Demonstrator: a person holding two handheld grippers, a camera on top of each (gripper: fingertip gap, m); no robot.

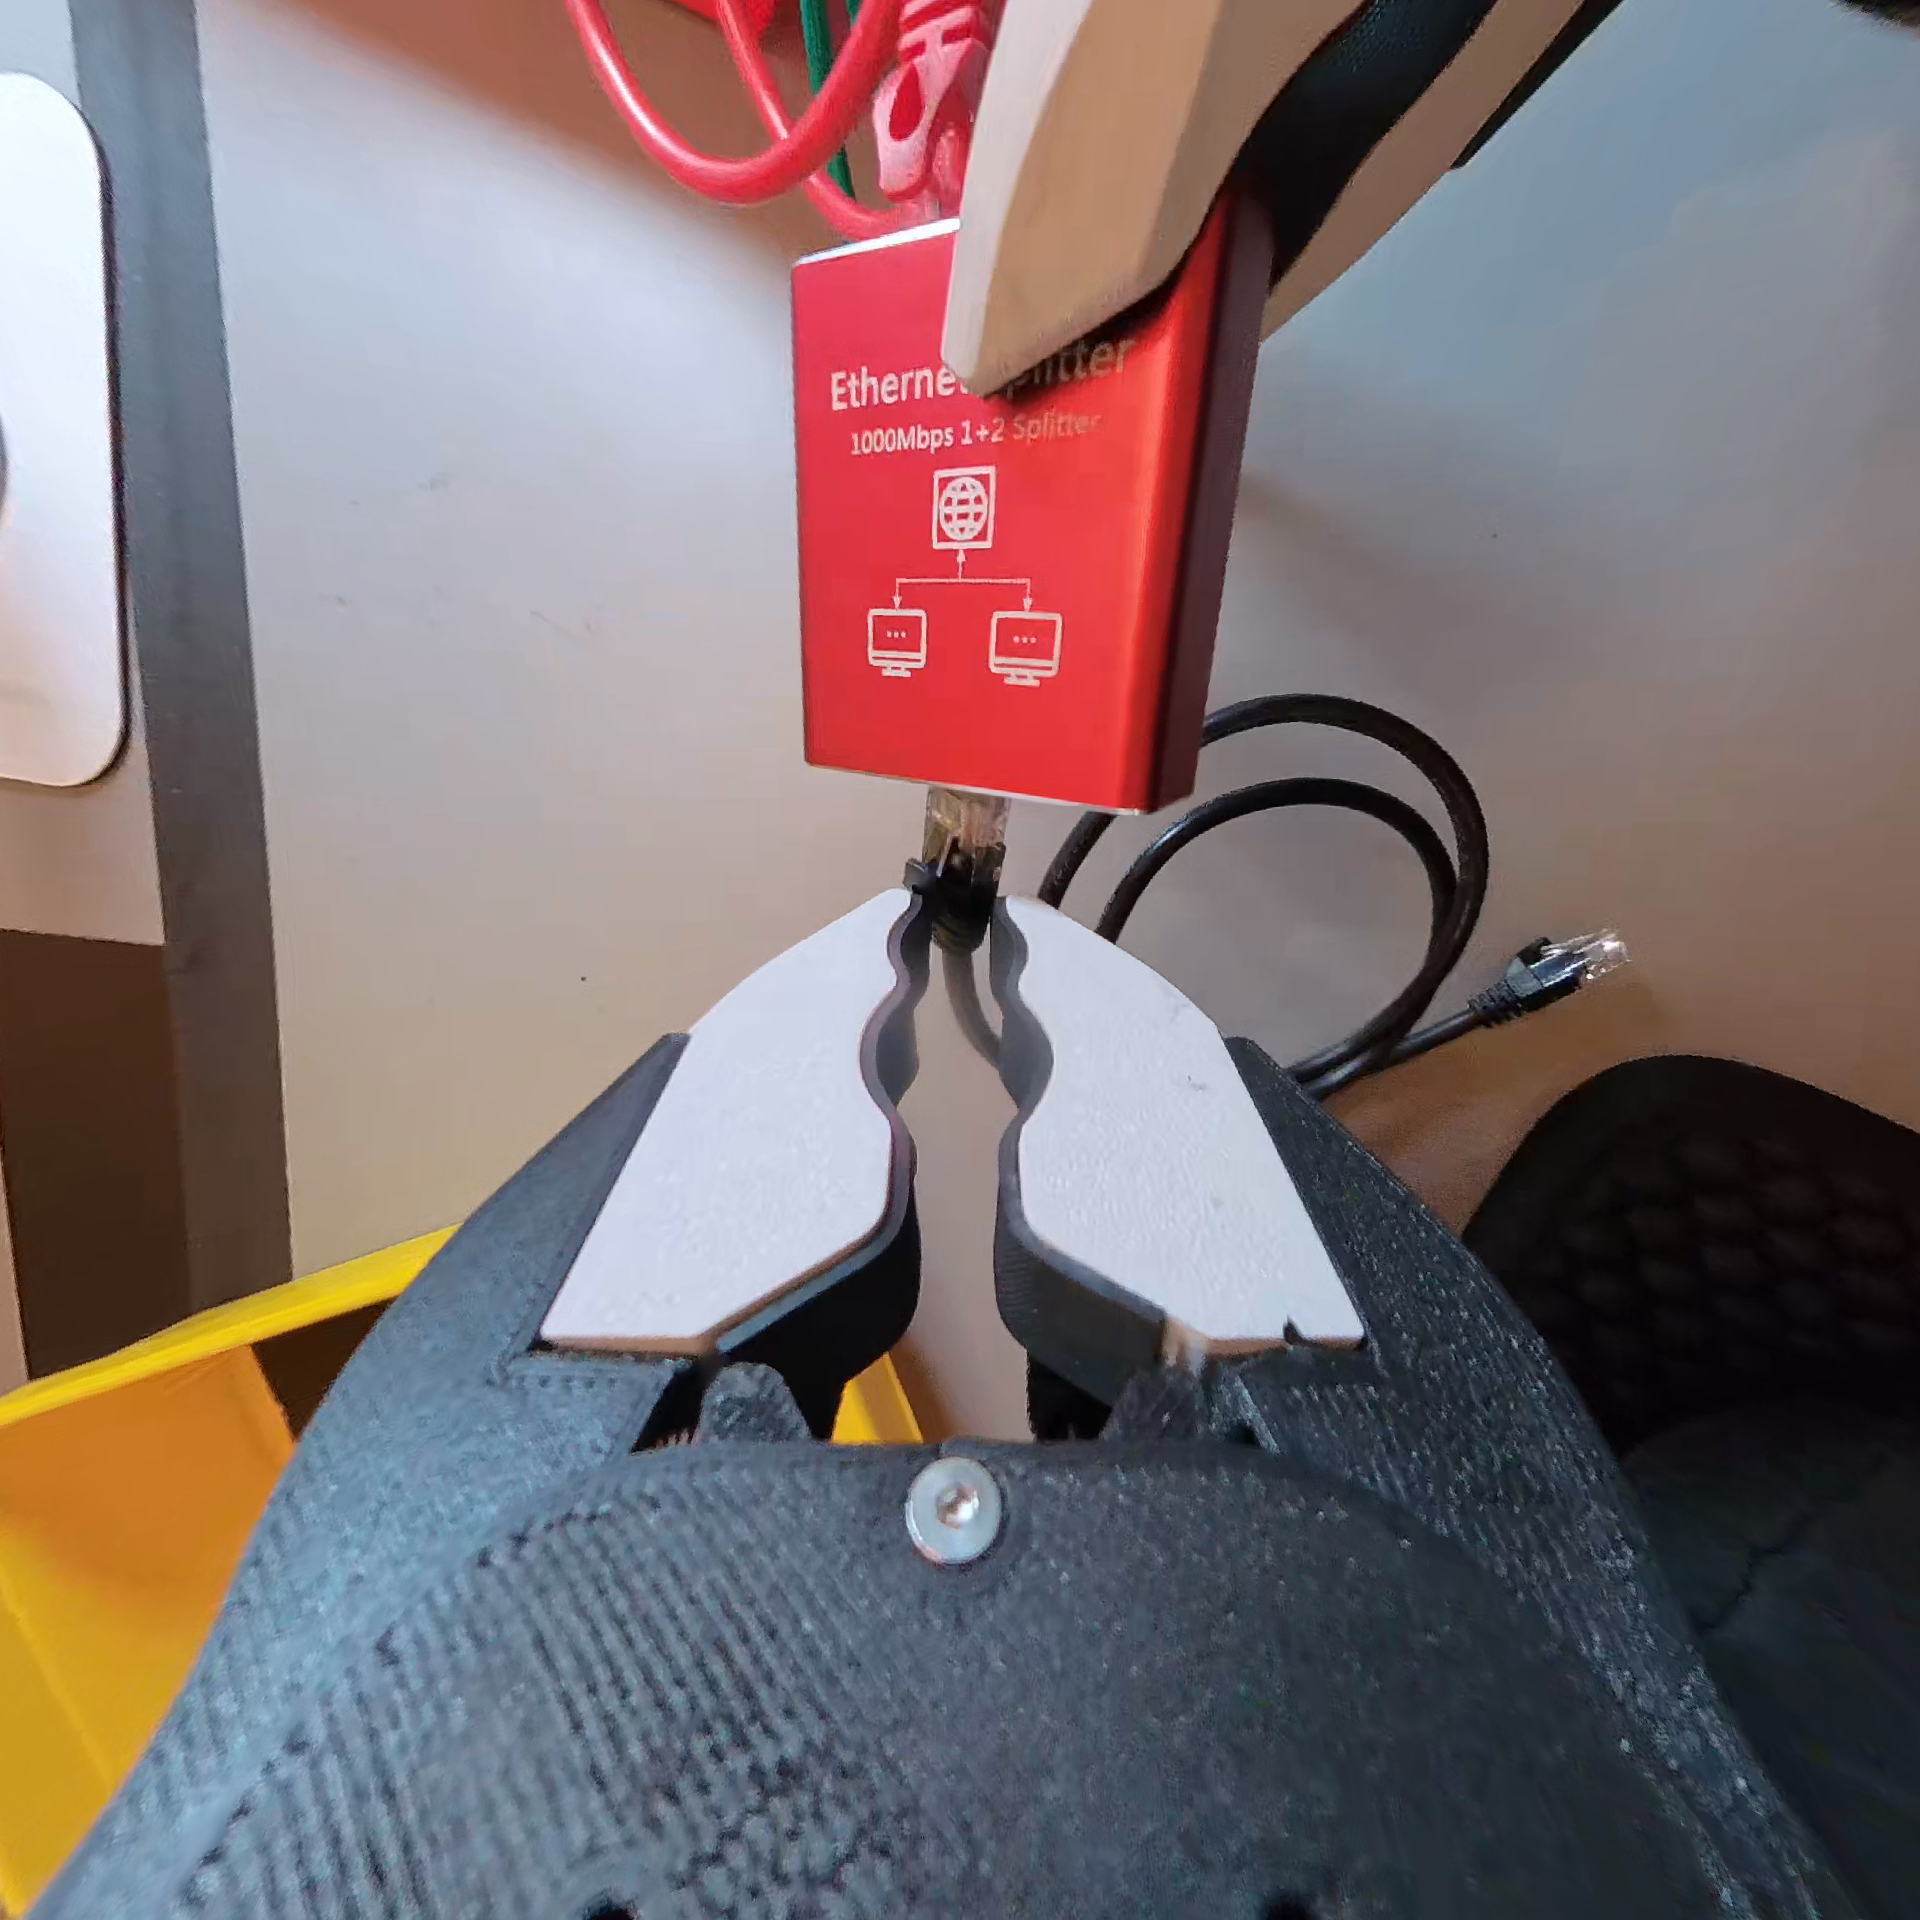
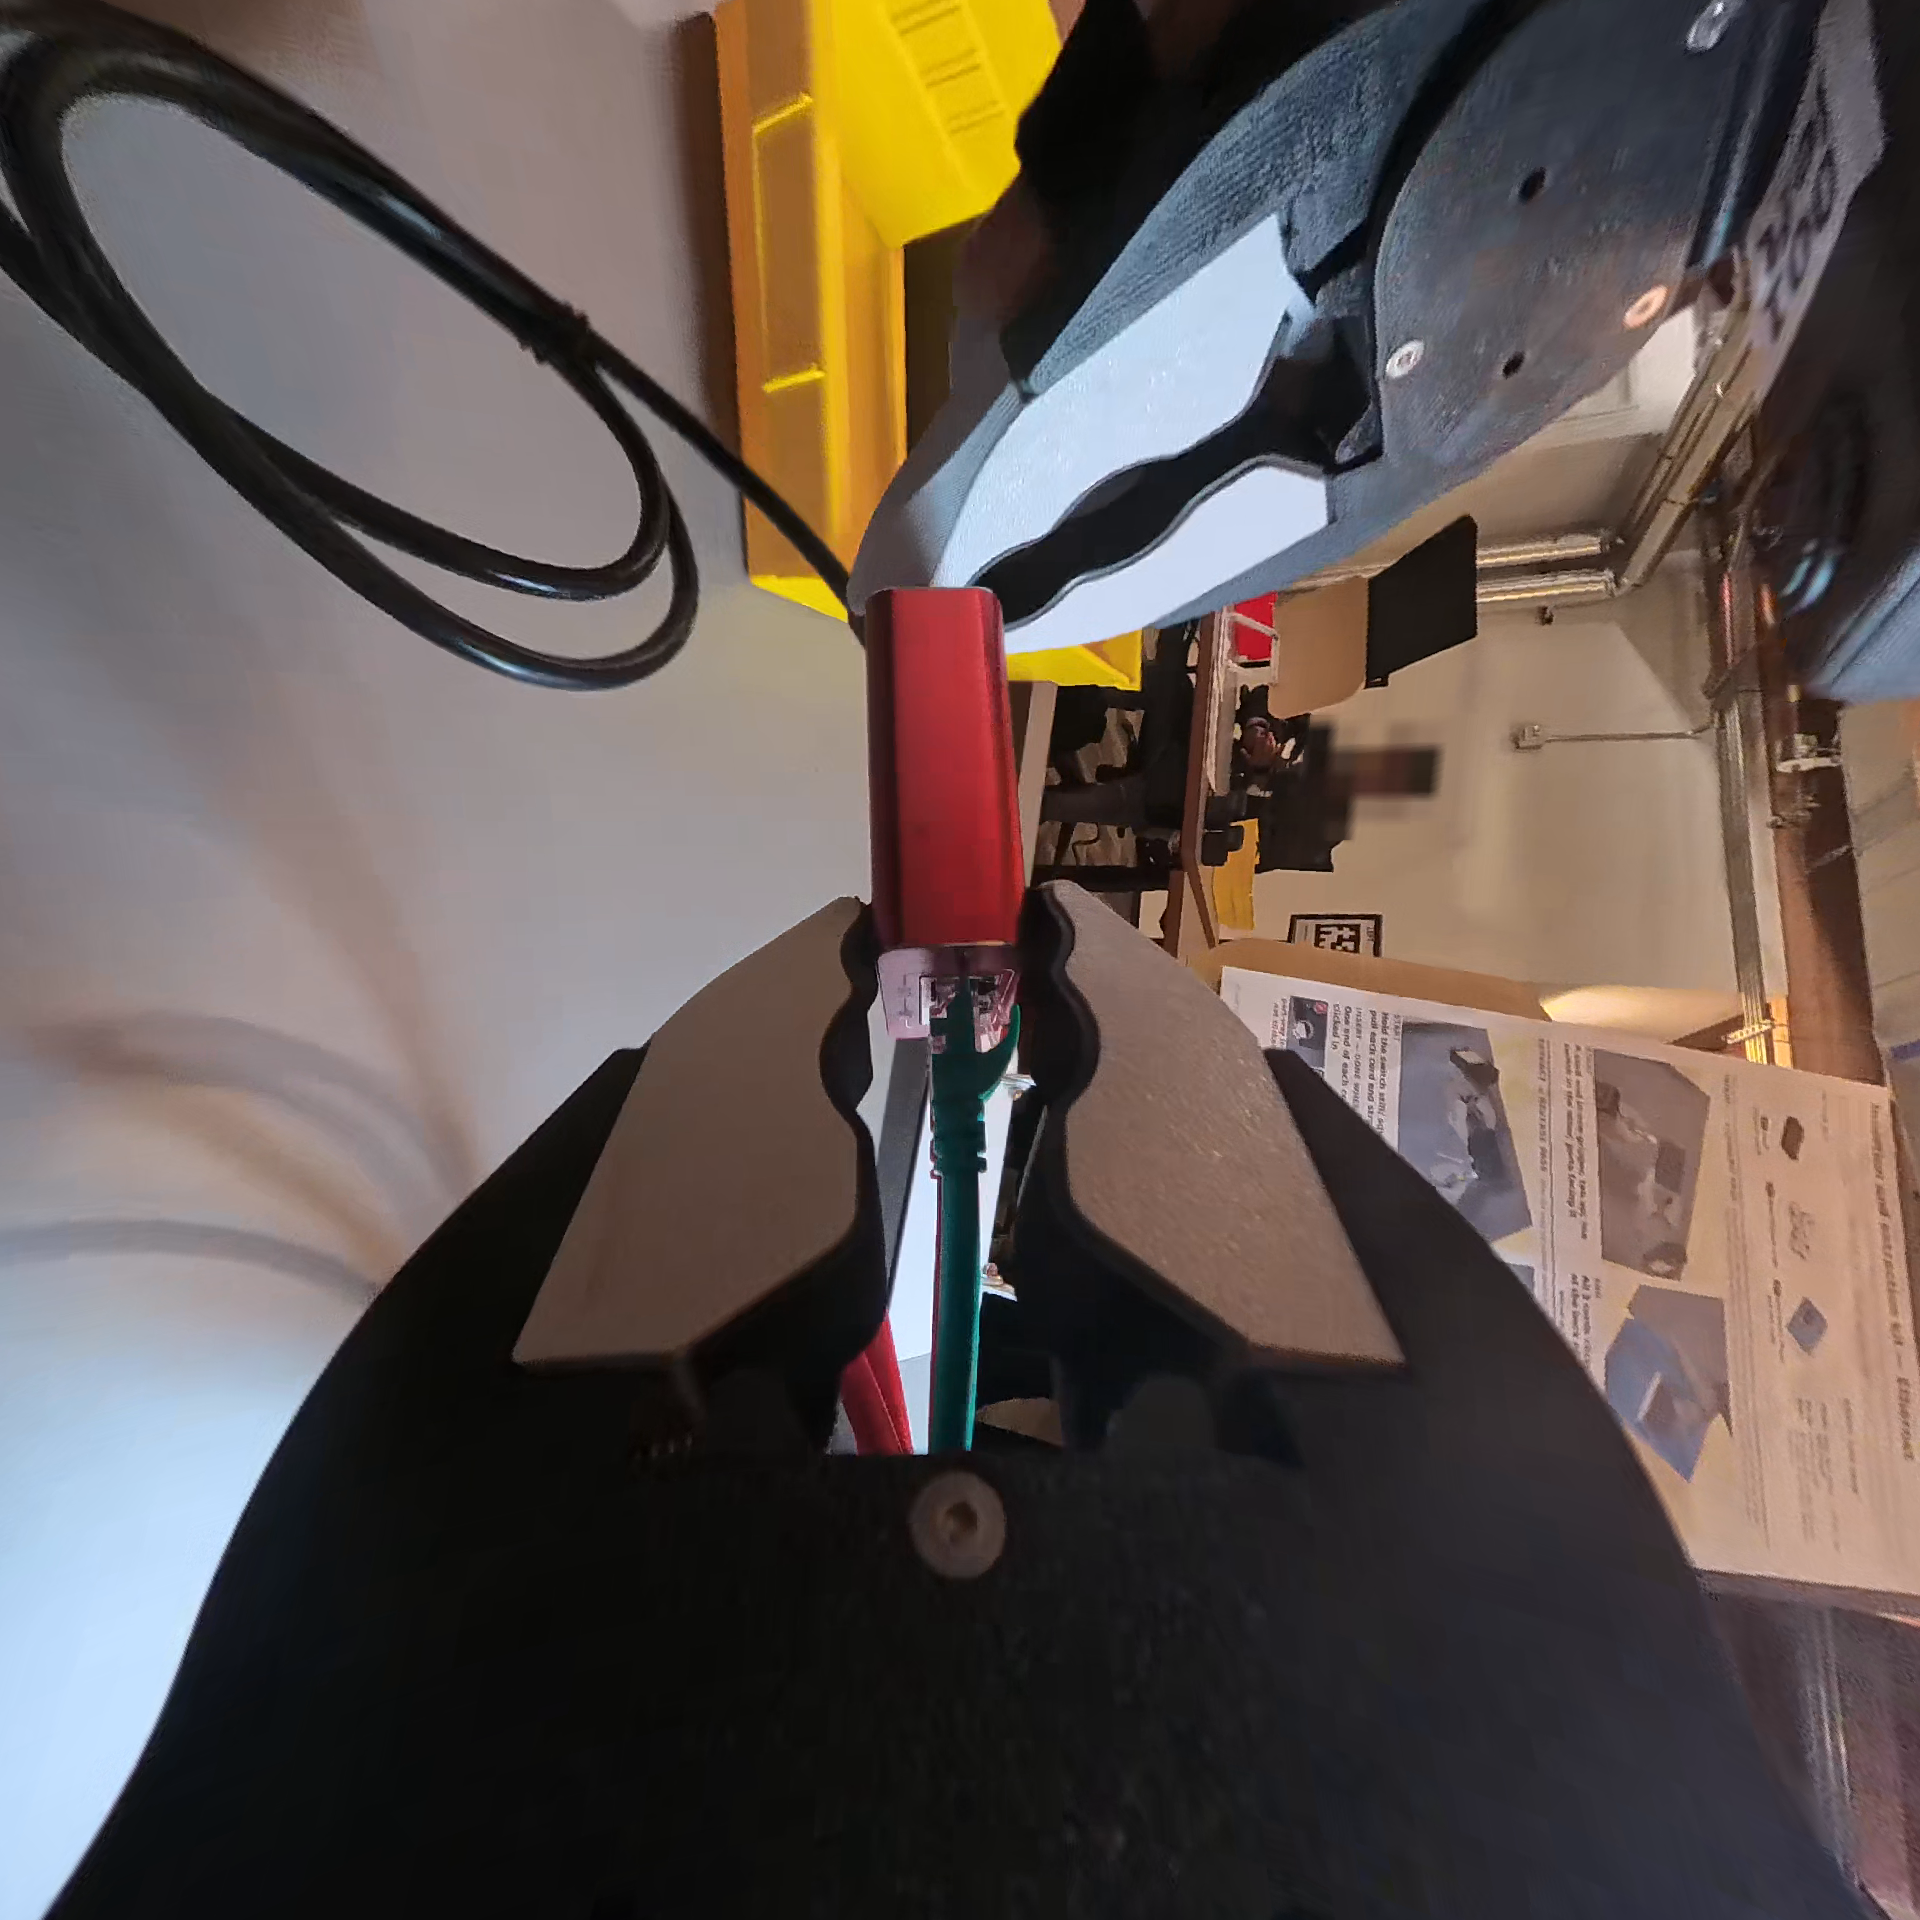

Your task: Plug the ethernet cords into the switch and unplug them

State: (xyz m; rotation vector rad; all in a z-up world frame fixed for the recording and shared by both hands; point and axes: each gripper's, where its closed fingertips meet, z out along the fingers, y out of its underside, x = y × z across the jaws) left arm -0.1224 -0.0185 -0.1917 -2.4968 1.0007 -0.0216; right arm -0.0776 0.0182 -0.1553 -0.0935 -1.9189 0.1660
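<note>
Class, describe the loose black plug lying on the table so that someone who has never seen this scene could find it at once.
Start at the red switch, held above the pale table. Below and right of it lies a coiled black cord; its free end is the loose plug. Unlike the black plug pinched by the left gripper at the switch, it lies alone, touching nothing.

Switch [image 1: 997,520] between cord plugs [image 1: 961,883]

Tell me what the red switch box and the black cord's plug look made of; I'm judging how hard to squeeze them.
The red switch box looks like anodized metal: satin sheen, crisp edges and a bare silvery rim, though painted plastic is possible. The black cord's plug, pinched by the left gripper, seems clear hard plastic with a soft black rubbery boot behind it.
</note>
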